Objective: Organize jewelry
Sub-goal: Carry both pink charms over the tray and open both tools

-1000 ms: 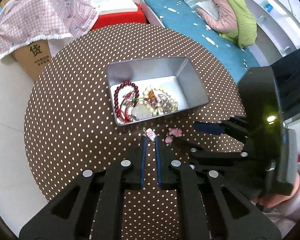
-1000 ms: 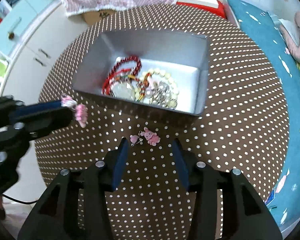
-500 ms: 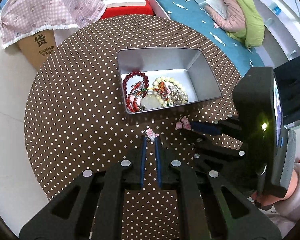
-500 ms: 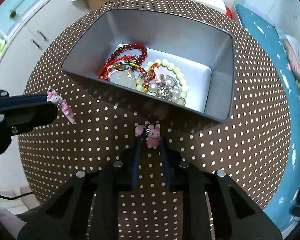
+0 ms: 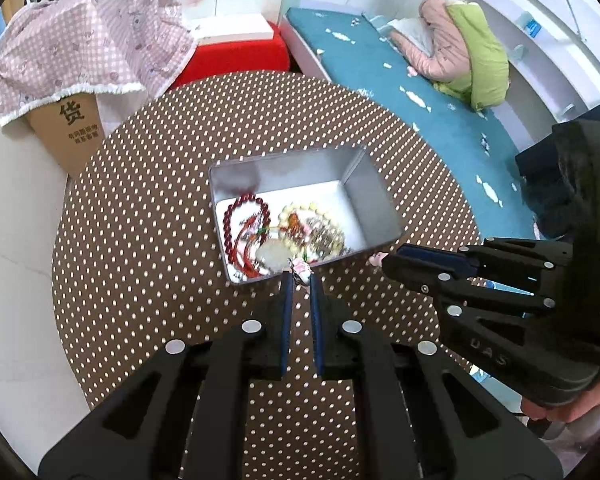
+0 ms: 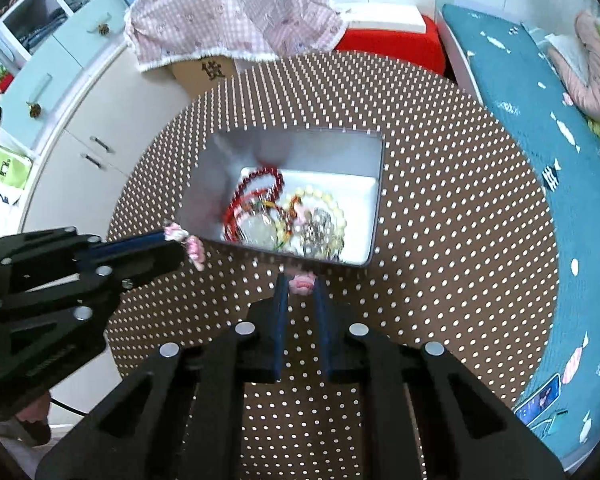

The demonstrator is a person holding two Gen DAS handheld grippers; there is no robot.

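just below the frame's middle in my left wrist view, my left claw (image 5: pixel 300 276) pinches a small pink charm (image 5: pixel 301 267) at the near rim of the silver tin (image 5: pixel 380 196). my right claw (image 6: pixel 300 286) pinches a second pink charm (image 6: pixel 302 282) just short of the same rim. i'd carry each past the wall before letting go. beads (image 6: pixel 260 194) already lie tangled inside, red and cream, blurred.

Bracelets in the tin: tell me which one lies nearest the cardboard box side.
The dark red bead bracelet. It lies at the tin's left end, while the cream bead bracelet sits further right.
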